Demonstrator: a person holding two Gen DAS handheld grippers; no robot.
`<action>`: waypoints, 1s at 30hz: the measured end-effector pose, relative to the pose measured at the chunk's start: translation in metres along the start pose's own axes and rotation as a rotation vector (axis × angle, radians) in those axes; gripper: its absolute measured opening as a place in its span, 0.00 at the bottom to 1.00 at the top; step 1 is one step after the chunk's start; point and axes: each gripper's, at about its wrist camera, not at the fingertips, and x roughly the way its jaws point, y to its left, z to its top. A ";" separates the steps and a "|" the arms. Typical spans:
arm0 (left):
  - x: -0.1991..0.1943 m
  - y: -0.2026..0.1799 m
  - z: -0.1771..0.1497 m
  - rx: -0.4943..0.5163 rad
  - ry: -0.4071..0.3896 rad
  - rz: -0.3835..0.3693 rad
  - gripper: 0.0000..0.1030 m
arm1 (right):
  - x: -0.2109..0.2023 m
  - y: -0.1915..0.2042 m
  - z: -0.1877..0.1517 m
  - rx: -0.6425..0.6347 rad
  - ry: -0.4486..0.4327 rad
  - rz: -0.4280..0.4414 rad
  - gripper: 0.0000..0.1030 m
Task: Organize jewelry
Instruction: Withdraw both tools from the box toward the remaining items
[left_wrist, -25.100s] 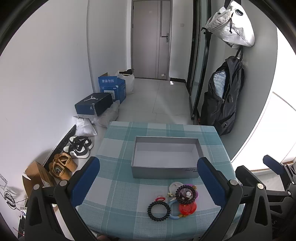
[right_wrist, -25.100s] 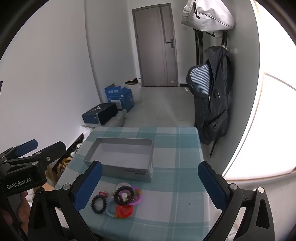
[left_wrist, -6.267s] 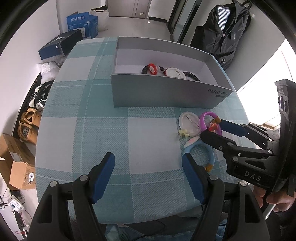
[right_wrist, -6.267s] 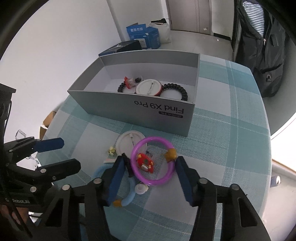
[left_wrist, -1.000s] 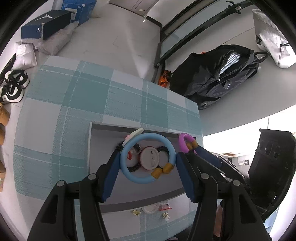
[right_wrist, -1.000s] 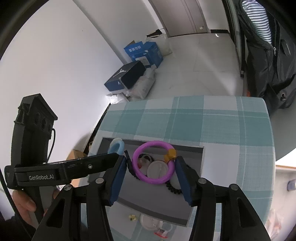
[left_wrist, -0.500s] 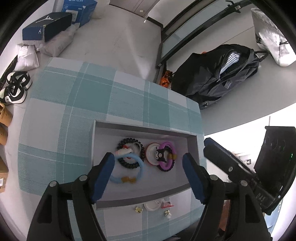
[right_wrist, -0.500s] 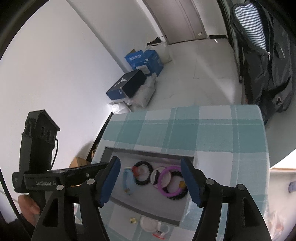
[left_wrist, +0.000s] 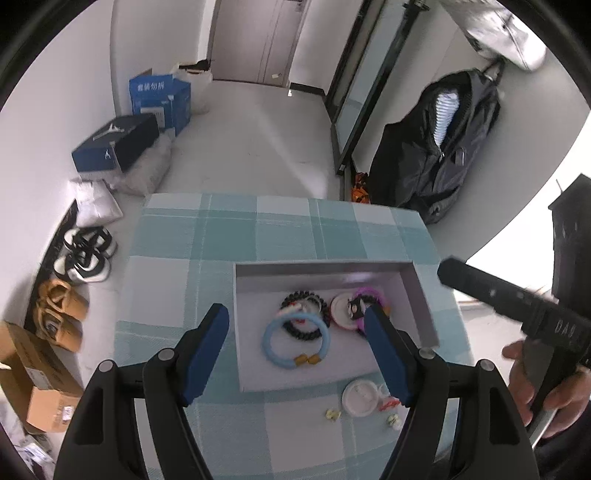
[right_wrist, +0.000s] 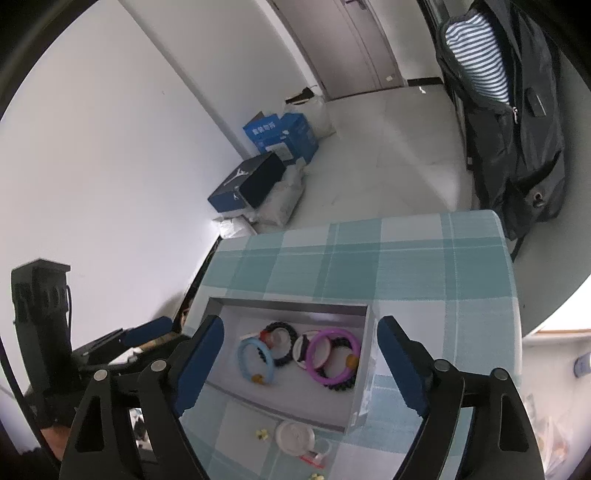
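Observation:
A grey box (left_wrist: 243, 295) (right_wrist: 360, 398) sits on the checked tablecloth. Inside lie a light blue bracelet (left_wrist: 295, 343) (right_wrist: 255, 360), a black beaded bracelet (left_wrist: 304, 299) (right_wrist: 279, 345), a purple ring (left_wrist: 371, 297) (right_wrist: 334, 356) and a white round piece (left_wrist: 341, 310). In front of the box lie a white disc (left_wrist: 360, 398) (right_wrist: 294, 435) and small trinkets (left_wrist: 332, 414). My left gripper (left_wrist: 297, 349) is open and empty, held high above the box. My right gripper (right_wrist: 301, 363) is open and empty above the box; it also shows in the left wrist view (left_wrist: 517, 299).
The table (left_wrist: 177, 240) stands by a white wall. On the floor are shoe boxes (left_wrist: 118, 144), shoes (left_wrist: 86, 254) and cardboard boxes (left_wrist: 37, 373). A black backpack (left_wrist: 439, 155) hangs at the right. A door (left_wrist: 258, 37) is at the far end.
Both grippers have opened and let go: the blue bracelet and the purple ring now lie in the box. Both grippers have pulled back and tilted up.

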 end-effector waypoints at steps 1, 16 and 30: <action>-0.002 -0.001 -0.003 0.014 -0.004 0.013 0.70 | -0.002 0.001 -0.002 -0.002 -0.006 -0.002 0.83; -0.020 -0.012 -0.042 0.072 -0.057 0.092 0.70 | -0.041 0.032 -0.047 -0.140 -0.110 -0.085 0.89; 0.002 -0.003 -0.079 0.105 0.025 0.128 0.70 | -0.035 0.030 -0.113 -0.161 -0.072 -0.139 0.89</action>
